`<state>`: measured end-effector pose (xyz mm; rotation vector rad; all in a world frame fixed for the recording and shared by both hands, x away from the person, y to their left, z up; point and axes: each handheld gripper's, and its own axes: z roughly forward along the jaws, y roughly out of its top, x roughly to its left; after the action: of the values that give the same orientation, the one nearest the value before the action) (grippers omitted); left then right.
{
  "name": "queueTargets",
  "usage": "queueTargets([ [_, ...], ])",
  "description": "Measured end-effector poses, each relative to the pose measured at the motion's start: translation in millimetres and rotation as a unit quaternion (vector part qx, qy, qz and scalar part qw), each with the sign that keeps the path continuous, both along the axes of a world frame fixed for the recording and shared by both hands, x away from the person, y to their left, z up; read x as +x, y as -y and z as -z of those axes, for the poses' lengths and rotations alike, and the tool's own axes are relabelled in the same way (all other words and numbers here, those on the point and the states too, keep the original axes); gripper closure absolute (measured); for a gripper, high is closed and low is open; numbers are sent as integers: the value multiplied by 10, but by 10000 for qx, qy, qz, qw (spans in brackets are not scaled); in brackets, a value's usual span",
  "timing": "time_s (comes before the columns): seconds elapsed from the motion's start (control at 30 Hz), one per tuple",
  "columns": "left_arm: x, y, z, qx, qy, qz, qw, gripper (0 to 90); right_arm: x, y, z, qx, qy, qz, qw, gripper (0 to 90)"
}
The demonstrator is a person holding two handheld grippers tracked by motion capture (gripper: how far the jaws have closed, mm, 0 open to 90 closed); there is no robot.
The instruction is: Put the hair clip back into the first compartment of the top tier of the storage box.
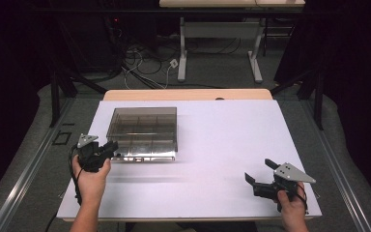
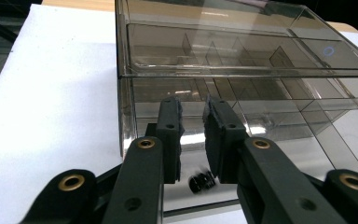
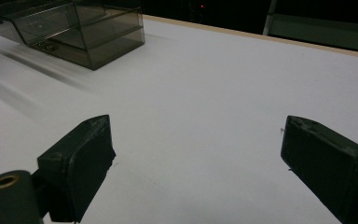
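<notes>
Box: smoky clear compartment box (image 1: 143, 133), lid down, left half of the worktop (image 1: 222, 145), toward the far edge.
Left gripper (image 2: 193, 116): at its near-left corner, fingers narrow, gripping nothing.
Right gripper (image 1: 260, 172): fingers wide, empty, near-right corner, well apart.

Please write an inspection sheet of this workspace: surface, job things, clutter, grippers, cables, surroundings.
Surface: white table top, wood edge at the far side.
Job things: smoky clear box with compartments, lid down, on the table's left part.
Clutter: nothing seen.
Grippers: left hand-held gripper at the box's near corner, jaws a narrow gap apart, nothing gripped; right hand-held gripper wide open over bare table.
Cables: loose cables on the floor beyond the table.
Surroundings: dark room, white desk frame behind.
</notes>
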<state>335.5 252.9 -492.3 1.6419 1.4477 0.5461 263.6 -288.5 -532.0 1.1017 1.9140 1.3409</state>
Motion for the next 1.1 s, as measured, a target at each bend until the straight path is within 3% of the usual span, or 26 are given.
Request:
queueTargets([
  [0.5, -13, 16, -44, -146, 77, 111, 9998, 637, 0, 0, 0, 2, -8, -5, 10000, 88],
  [0.7, -22, 45, -82, -44, 295, 122, 9995, 561, 1, 1, 1, -2, -16, -7, 10000, 88],
  [0.9, -27, 55, -110, -178, 403, 145, 9989, 486, 3, 4, 1, -25, -8, -21, 10000, 88],
  [1.1, -39, 91, -150, -134, 514, 231, 9983, 454, 6, 1, 5, -12, -16, -30, 10000, 88],
])
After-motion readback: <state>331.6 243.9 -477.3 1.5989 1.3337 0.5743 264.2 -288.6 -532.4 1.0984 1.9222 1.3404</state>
